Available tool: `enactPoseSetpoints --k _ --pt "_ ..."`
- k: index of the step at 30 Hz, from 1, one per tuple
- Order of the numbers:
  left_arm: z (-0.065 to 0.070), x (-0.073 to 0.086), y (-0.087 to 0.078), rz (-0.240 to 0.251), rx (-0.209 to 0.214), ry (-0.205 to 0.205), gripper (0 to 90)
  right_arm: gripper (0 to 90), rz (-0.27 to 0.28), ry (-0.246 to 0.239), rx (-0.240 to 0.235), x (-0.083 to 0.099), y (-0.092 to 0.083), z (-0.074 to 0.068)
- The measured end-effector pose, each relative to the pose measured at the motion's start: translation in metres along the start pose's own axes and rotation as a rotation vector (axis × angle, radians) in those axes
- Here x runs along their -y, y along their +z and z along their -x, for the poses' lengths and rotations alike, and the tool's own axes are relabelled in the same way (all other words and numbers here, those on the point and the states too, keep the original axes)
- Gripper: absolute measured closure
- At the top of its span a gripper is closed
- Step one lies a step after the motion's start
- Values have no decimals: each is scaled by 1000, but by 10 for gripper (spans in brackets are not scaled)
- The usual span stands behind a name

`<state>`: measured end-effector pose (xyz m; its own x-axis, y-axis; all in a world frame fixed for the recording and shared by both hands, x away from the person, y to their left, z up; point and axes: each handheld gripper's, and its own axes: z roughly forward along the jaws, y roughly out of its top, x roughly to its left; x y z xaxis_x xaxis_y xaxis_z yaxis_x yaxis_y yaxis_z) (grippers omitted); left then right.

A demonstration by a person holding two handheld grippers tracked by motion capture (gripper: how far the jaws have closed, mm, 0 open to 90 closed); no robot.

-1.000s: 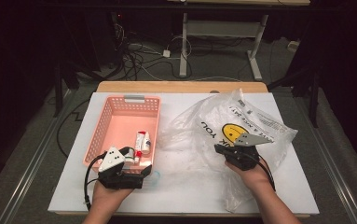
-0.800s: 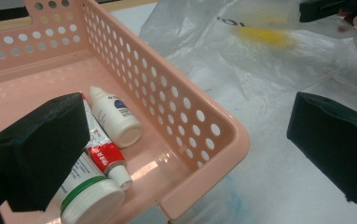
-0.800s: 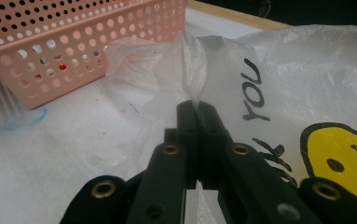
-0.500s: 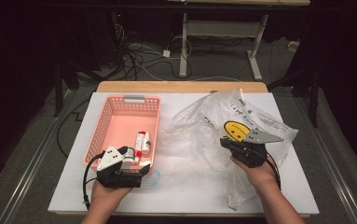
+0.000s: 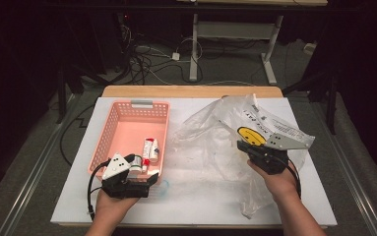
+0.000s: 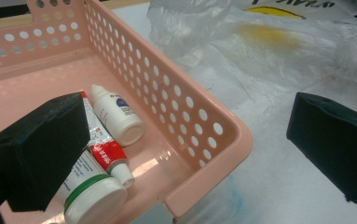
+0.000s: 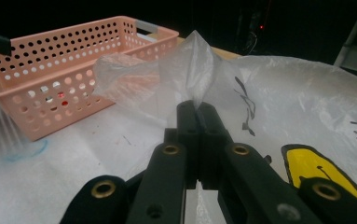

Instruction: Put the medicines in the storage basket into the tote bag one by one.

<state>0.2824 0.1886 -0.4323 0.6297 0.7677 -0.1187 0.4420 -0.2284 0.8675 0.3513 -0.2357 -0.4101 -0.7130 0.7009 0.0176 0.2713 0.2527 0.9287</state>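
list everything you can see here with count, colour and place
perforated plastic basket: 1, pink, left half of table
white dropper bottle: 1, white, inside basket
red-and-white tube: 1, inside basket, beside dropper bottle
green-banded white-capped bottle: 1, basket's near corner
clear plastic bag with yellow smiley: 1, right half of table
white table: 1
left gripper: 1, black, jaws open at basket's near corner
right gripper: 1, black, jaws shut on the bag
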Motion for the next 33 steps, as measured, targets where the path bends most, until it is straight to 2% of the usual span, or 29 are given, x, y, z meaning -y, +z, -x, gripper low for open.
enactPoseSetpoints --k 3,7,10,13,16,19,22,28,31,33 --pt "0 0 0 12 5 -1 0 900 16 -7 7 -3 -3 1" --pt "3 -3 3 -3 -15 -14 0 900 26 10 2 -3 -5 2" --pt "2 -7 3 -6 -11 -29 0 900 21 15 -2 -2 -5 4" --pt "0 -14 3 18 -26 -17 0 900 17 21 -1 -2 -5 5" --pt "-4 -25 4 24 -7 -40 0 900 24 34 -9 -2 -7 7" --pt "-9 -38 7 30 -15 -49 0 900 28 37 -7 -1 -8 8" --pt "-16 -50 11 31 -25 -64 0 900 31 41 -9 -2 -9 8" --pt "-36 -67 26 15 -60 -67 0 900 38 38 -9 -2 -9 9" --pt "-50 -71 35 -10 -85 -70 0 900 38 41 -9 -2 -9 9" --pt "-60 -73 40 -37 -93 -87 0 900 35 41 -11 -1 -9 9"
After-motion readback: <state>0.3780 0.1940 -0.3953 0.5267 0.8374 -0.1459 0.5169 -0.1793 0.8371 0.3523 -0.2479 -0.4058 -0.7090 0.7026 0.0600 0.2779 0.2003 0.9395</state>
